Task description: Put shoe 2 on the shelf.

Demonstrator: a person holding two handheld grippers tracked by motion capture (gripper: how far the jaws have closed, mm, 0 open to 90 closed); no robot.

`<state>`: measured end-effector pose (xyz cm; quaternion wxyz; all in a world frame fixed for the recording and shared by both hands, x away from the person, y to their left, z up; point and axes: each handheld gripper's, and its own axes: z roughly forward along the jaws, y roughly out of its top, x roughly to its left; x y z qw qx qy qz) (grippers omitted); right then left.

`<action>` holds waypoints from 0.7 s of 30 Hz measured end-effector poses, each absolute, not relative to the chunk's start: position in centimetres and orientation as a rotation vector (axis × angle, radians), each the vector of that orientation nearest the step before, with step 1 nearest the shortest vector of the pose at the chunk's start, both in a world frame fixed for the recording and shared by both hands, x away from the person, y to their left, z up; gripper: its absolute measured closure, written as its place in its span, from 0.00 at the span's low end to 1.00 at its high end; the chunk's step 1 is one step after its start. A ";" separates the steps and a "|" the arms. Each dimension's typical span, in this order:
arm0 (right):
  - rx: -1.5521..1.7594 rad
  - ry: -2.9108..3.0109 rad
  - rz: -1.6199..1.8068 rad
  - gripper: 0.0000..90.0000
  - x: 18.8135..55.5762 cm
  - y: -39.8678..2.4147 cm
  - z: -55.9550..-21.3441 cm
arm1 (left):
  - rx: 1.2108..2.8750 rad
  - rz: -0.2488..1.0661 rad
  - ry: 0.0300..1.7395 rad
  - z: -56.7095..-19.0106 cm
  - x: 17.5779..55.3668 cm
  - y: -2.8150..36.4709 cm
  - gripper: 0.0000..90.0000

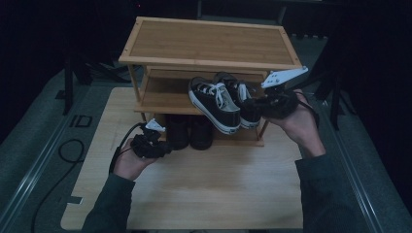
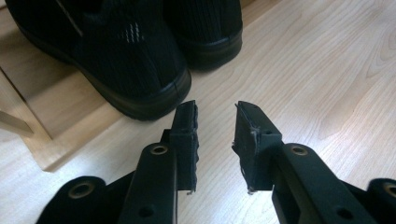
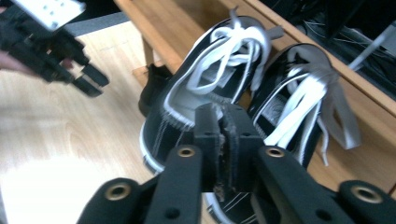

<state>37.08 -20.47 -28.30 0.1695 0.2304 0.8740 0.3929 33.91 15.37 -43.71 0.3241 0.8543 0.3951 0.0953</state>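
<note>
In the high view a bamboo shoe rack (image 1: 209,43) stands at the centre top of the frame on a pale wooden table (image 1: 204,194). A pair of black-and-white sneakers (image 1: 218,102) hangs at mid-frame, right of centre, in front of the rack's middle shelf, toes pointing toward the lower right and soles tilted. The right gripper (image 1: 269,104) sits just right of them, carried by the hand that enters from the lower right. In the right gripper view its jaws are pressed together at the lower centre of the frame, right at the inner heel edges of the two sneakers (image 3: 243,84); they seem to pinch both collars at once, though the pads hide the exact contact, so I cannot be sure of it.

A pair of black shoes (image 1: 189,131) stands on the rack's bottom shelf, just below the sneakers in the high view. The left gripper (image 1: 165,148) is at the left of centre, just beside those shoes. In the left gripper view its jaws stand apart at the bottom centre with bare table between them, and the black shoes (image 2: 135,56) occupy the upper left, heels close to the left pad but not touching it
</note>
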 end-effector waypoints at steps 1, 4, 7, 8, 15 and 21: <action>0.642 2.485 1.118 0.98 36.9 -20.5 -28.4 | 2.240 0.254 1.039 -43.5 34.0 15.3 0.78; 0.617 2.492 1.133 0.99 36.1 -20.7 -28.7 | 2.241 0.264 1.035 -42.8 34.4 15.1 0.79; 0.586 2.502 1.128 1.00 35.4 -20.9 -28.9 | 2.252 0.286 1.023 -42.3 34.7 14.9 0.79; 0.580 2.503 1.128 1.00 35.2 -21.0 -29.0 | 2.253 0.296 1.022 -42.1 34.8 14.8 0.79; 0.528 2.543 1.099 1.00 34.0 -20.7 -30.5 | 2.270 0.362 1.002 -41.2 35.4 14.6 0.85; 0.513 2.599 1.065 1.00 33.9 -20.2 -32.6 | 2.295 0.409 0.991 -40.3 36.1 14.5 0.98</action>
